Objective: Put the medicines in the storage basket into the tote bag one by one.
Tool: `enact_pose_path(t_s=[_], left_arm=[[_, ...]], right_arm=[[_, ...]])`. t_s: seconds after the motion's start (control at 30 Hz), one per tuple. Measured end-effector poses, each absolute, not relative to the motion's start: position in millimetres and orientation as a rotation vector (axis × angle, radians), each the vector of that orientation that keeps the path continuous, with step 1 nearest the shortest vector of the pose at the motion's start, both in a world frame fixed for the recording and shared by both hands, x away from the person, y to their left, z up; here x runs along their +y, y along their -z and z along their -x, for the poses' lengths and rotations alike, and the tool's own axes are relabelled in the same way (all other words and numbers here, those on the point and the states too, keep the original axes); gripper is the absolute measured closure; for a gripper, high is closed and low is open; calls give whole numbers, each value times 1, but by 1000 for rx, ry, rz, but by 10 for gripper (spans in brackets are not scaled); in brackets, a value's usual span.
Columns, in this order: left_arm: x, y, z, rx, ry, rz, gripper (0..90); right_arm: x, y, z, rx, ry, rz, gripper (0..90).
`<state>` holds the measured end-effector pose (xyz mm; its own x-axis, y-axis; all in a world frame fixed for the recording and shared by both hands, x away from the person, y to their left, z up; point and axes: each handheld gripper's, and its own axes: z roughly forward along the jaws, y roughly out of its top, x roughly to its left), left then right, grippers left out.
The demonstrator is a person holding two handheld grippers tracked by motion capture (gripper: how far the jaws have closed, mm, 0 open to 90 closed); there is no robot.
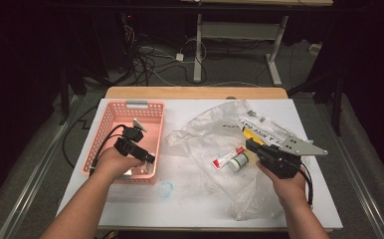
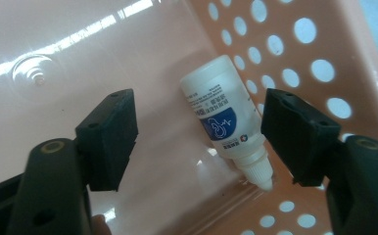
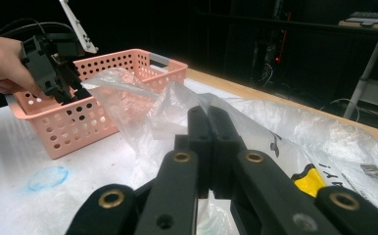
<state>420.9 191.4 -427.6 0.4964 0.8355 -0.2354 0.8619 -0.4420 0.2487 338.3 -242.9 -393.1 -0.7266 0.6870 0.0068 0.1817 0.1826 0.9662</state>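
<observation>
Between the left gripper's fingers, the dropper bottle's small print is unreadable; beyond the right fingers, the plastic bag runs off-frame.

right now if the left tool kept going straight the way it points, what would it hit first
Most likely the small white dropper bottle, which lies on the floor of the pink basket between the open jaws of the left tool. The pads look clear of it; depth is hard to judge, so the basket floor comes just behind.
</observation>
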Motion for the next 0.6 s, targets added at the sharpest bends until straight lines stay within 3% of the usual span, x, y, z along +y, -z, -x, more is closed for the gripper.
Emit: enact_pose_path(t_s=[0.47,0.6], left_arm=[[191,431,-426,1421,186,-2404,359],[185,434,-427,1434,156,-2476,384]], right_arm=[[-241,394,-339,2035,-1572,-816,900],[-242,393,-338,2033,-1571,-818,900]])
